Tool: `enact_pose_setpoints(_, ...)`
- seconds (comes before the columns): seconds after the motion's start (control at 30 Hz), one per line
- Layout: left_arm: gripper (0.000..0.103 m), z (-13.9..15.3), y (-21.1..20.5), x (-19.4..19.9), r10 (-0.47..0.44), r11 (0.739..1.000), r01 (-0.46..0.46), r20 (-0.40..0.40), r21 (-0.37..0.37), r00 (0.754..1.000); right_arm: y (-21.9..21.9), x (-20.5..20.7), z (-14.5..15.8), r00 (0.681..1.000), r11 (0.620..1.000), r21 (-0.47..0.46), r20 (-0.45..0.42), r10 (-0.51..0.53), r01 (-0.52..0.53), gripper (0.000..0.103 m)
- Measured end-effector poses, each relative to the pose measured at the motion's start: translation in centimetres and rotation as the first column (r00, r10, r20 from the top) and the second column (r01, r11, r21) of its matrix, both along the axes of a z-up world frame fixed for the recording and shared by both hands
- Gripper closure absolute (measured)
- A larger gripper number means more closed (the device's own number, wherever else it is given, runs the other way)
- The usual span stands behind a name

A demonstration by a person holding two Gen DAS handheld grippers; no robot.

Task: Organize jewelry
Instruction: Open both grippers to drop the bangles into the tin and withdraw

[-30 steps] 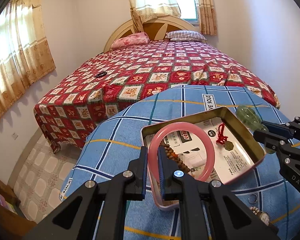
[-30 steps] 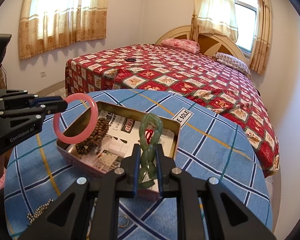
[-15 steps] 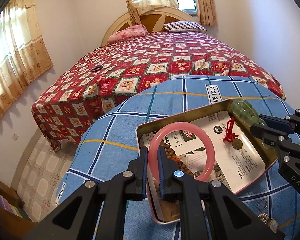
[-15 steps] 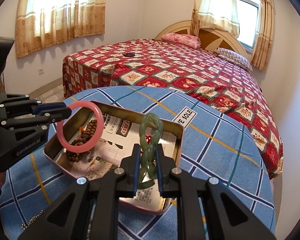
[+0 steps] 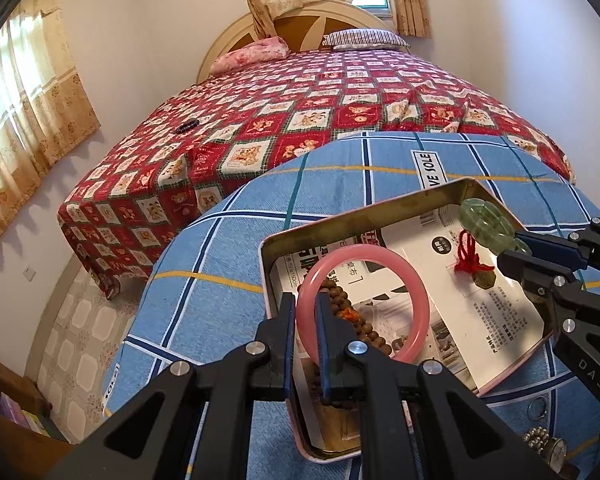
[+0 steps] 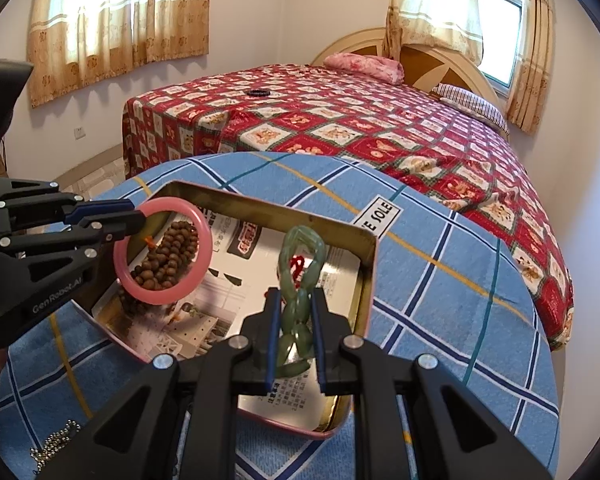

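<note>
A metal tin [image 5: 364,210] [image 6: 374,280] lined with printed paper sits on the blue checked table. My left gripper [image 5: 305,308] [image 6: 134,218] is shut on a pink bangle [image 5: 416,280] [image 6: 204,264], held just above the tin's left part, over brown wooden beads [image 5: 366,330] [image 6: 168,262]. My right gripper [image 6: 296,304] [image 5: 510,246] is shut on a green jade bracelet [image 6: 298,276] [image 5: 486,218], held over the tin's right part. A red-corded pendant [image 5: 474,266] lies inside the tin.
A metal ring [image 5: 538,408] and a silver bead chain [image 5: 536,438] [image 6: 56,442] lie on the cloth near the tin's front. A bed with a red quilt [image 5: 320,108] stands close behind the table. The floor [image 5: 80,320] drops off at left.
Both grippers have moved forward and down over the tin, each still holding its bracelet. The tin now fills more of both views.
</note>
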State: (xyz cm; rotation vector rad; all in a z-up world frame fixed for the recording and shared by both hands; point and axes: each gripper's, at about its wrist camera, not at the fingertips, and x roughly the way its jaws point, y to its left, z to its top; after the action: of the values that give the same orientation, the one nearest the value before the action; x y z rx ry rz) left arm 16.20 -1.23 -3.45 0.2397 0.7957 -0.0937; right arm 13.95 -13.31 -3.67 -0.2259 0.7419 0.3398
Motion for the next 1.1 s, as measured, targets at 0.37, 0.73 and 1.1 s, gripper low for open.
enact_pose_setpoints(0.37, 0.094, -0.7, 0.0, 0.2, -0.003, 1.000, 0.003, -0.025, -0.001, 1.000, -0.2, 0.1, -0.7, 1.000, 1.000, -0.002, -0.020, -0.005, 0.005, 0.086)
enact_pose_setpoints(0.73, 0.033, 0.8, 0.3, -2.0, 0.019, 1.000, -0.019, 0.044, -0.016, 0.999, -1.4, -1.3, -0.4, 1.000, 0.999, 0.042, -0.016, -0.024, 0.024, 0.054)
enact_pose_setpoints(1.1, 0.032, 0.6, 3.0, -8.2, 0.087, 0.995, -0.086, 0.005, -0.058, 0.996, -2.9, -6.5, 0.3, 0.999, 0.996, 0.077, -0.018, -0.040, 0.041, 0.051)
